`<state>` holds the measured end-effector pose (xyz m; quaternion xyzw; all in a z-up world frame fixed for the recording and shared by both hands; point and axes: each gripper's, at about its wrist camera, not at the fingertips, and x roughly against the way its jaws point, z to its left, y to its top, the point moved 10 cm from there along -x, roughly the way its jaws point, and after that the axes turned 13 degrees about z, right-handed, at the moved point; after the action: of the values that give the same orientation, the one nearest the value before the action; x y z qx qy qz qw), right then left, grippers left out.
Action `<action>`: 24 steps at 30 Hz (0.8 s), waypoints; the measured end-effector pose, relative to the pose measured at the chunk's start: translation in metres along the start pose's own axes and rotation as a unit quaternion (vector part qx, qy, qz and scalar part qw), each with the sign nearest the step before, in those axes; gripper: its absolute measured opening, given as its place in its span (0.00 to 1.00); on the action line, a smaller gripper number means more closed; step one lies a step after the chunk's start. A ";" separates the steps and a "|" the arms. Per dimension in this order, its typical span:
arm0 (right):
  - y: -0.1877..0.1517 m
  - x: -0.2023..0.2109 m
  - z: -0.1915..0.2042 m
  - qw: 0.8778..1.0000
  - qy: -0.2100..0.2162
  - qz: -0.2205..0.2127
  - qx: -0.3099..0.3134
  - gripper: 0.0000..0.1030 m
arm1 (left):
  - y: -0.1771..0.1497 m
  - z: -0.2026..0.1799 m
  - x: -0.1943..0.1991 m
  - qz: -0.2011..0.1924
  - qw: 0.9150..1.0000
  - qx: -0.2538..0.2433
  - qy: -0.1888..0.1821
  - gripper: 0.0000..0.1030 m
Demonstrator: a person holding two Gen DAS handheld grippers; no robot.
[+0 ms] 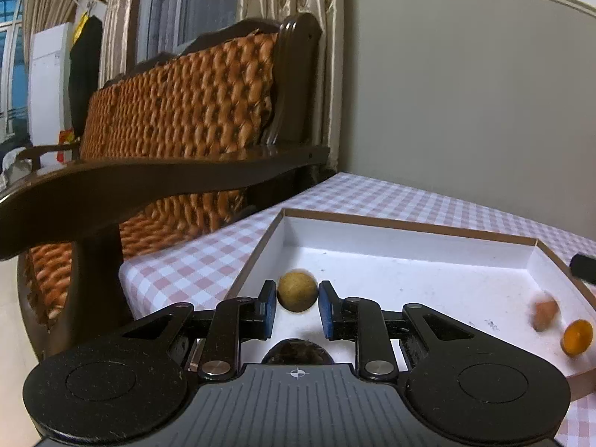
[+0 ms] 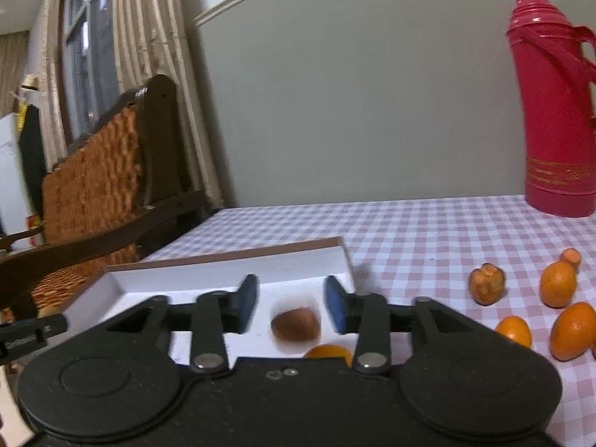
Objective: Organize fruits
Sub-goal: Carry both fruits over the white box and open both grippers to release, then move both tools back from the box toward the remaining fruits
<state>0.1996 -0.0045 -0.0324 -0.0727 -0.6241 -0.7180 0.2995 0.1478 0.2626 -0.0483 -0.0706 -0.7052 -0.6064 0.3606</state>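
A shallow white box (image 1: 409, 238) with a brown rim lies on the checked table. In the left wrist view my left gripper (image 1: 297, 307) is open, its blue pads on either side of a round tan fruit (image 1: 297, 290) at the box's left wall; a dark fruit (image 1: 296, 352) shows just below. A blurred brown fruit (image 1: 544, 311) and a small orange (image 1: 577, 336) lie at the box's right end. In the right wrist view my right gripper (image 2: 291, 309) is open over the box (image 2: 223, 268), with the blurred brown fruit (image 2: 296, 325) between its fingers and an orange (image 2: 329, 352) under it.
Several small oranges (image 2: 557, 284) and a brown fruit (image 2: 486, 285) lie on the checked cloth (image 2: 428, 231) right of the box. A red thermos (image 2: 551, 111) stands at the back right. A wooden chair with woven cushion (image 1: 178, 111) is left of the table.
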 end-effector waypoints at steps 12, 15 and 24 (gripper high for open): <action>0.013 0.038 -0.002 0.997 0.036 -0.065 -0.018 0.91 | 0.013 -0.007 0.042 -0.090 0.996 -0.002 -0.003 1.00; 0.012 0.037 -0.005 0.997 0.040 -0.054 -0.023 0.94 | 0.013 -0.013 0.049 -0.106 0.994 -0.017 0.006 1.00; 0.007 0.040 -0.002 0.998 0.047 -0.049 -0.015 0.94 | 0.011 -0.025 0.053 -0.100 0.994 -0.043 0.016 1.00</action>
<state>0.1709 -0.0202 -0.0077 -0.0128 -0.6014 -0.7435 0.2922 0.1255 0.2248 -0.0075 -0.0053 -0.6760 -0.6705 0.3058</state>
